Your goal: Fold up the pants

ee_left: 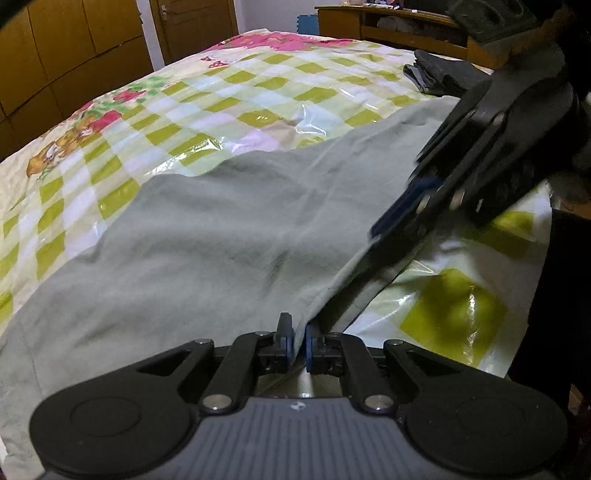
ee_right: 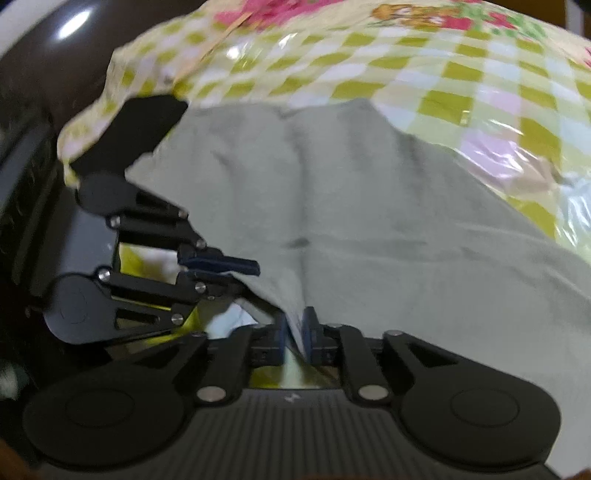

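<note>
Pale grey-green pants [ee_left: 221,221] lie spread over a bed covered with a glossy green-checked sheet [ee_left: 221,92]. My left gripper [ee_left: 299,341] is shut on the near edge of the pants and lifts it slightly. My right gripper [ee_right: 295,332] is also shut on the pants' edge [ee_right: 351,221]. In the left wrist view the right gripper [ee_left: 391,225] reaches in from the upper right along the same edge. In the right wrist view the left gripper [ee_right: 236,267] shows at the left, close by, pinching the cloth.
A folded dark garment [ee_left: 439,72] lies at the far right of the bed. Wooden wardrobe doors [ee_left: 74,48] stand at the back left, a wooden shelf [ee_left: 388,26] at the back right. The bed's edge [ee_left: 532,229] drops off at the right.
</note>
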A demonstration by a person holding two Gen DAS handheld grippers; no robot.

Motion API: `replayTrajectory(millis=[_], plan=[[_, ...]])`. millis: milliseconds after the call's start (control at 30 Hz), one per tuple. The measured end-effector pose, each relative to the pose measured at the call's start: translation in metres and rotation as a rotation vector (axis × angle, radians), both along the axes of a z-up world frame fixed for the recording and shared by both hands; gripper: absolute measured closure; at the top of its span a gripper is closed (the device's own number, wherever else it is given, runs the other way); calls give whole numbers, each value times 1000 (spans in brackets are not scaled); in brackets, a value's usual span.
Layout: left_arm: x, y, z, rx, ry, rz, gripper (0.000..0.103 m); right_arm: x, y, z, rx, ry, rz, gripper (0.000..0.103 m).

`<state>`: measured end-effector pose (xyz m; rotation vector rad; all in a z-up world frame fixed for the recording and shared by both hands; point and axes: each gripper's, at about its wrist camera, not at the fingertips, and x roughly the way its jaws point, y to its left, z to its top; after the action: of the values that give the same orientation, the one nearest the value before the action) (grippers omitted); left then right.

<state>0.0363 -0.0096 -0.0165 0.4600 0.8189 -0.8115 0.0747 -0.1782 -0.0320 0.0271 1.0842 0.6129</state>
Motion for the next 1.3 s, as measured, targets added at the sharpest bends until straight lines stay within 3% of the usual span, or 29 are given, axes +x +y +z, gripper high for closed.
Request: replayTrajectory(millis=[133, 400, 533, 700, 833, 900, 1000, 1300], plan=[[-6, -6, 10, -18, -1, -7, 81, -15, -39, 16, 32, -21, -149, 84], [-10, -65, 17, -48, 11, -102, 79, -63, -180, 21, 44, -23, -685, 77], [-9, -108, 18, -62, 17, -168, 78, -87, -232, 26, 52, -51, -863, 73], [-14, -160, 21, -84, 24, -253, 77, -103, -267, 20, 55, -38, -933, 70], [-24, -184, 29, -113, 113, -345, 72, -112, -284, 15, 77, -20, -964, 72], [-34, -186, 29, -90, 137, -381, 68, -119, -291, 15, 99, -22, -980, 72], [-44, -191, 27, -55, 135, -411, 68, -128, -304, 19, 138, -31, -1008, 72], [-40, -229, 29, -109, 107, -447, 68, -130, -330, 17, 181, -33, -1094, 70]])
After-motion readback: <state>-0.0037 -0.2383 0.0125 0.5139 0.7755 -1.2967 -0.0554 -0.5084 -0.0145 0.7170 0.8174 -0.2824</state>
